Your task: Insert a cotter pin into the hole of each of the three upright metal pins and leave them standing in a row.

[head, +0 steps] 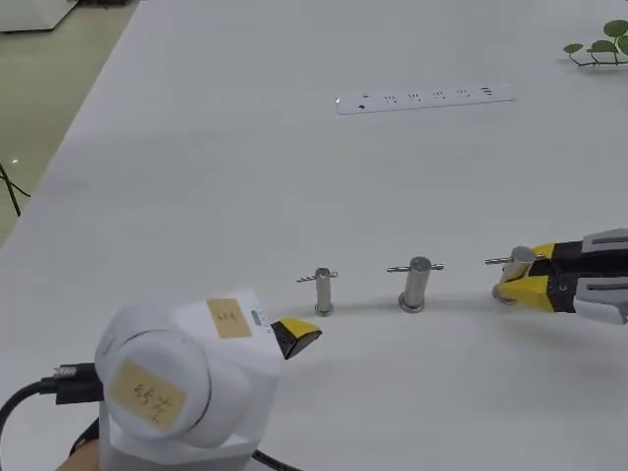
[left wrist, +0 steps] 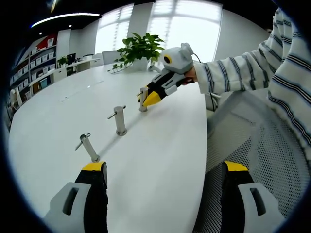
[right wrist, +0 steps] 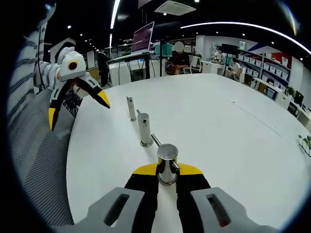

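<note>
Metal pin on the right is the one being held: the right tongs are pinching its shaft from both sides, yellow tips low down near the base. It's got a cotter pin poking out sideways near the top. The middle metal pin and left metal pin stand free beside it, all three upright in one row on the white desk, each spaced apart. Those two have a cotter pin crosswise near the head too, middle one and left one. The left tongs are spread wide with nothing in them, hovering near the left pin at the desk's near edge, one jaw over the desk, the other over a mesh chair. Further back there's a power strip and a plant.
</note>
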Demonstrator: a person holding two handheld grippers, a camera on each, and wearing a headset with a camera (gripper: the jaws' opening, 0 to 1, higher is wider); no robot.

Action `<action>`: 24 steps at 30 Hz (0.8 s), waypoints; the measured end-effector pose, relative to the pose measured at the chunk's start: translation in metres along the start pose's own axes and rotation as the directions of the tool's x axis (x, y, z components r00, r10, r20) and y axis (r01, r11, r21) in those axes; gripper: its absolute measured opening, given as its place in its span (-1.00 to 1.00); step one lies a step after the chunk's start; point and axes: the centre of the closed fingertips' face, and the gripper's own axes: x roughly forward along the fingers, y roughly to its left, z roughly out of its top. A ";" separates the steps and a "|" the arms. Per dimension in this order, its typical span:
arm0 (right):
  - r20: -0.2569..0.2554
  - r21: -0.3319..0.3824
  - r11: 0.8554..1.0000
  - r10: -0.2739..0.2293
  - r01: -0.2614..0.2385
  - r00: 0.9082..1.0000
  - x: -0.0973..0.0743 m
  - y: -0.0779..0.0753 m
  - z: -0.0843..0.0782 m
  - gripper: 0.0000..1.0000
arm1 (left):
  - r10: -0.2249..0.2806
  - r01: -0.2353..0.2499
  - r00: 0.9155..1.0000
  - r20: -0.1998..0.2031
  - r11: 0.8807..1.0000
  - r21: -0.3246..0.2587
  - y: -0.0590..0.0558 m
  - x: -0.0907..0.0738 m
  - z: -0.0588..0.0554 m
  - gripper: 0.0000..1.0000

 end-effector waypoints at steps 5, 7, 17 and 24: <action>0.008 0.016 1.000 -0.008 0.008 1.000 0.002 -0.004 -0.002 -0.85 | 0.005 -0.005 1.000 -0.007 1.000 -0.003 0.002 0.000 -0.001 0.94; 0.010 0.022 1.000 -0.009 0.009 1.000 0.002 -0.005 -0.003 -0.85 | 0.005 -0.005 1.000 -0.009 1.000 -0.006 0.002 0.000 -0.001 0.94; 0.025 0.059 0.998 -0.020 0.019 0.999 0.006 -0.004 -0.009 -0.84 | 0.008 -0.008 1.000 -0.029 1.000 -0.015 0.003 0.000 -0.005 0.94; 0.031 0.060 0.998 -0.019 0.017 0.999 0.007 -0.003 -0.011 -0.84 | 0.004 -0.004 0.999 -0.033 1.000 -0.016 0.003 0.000 -0.005 0.94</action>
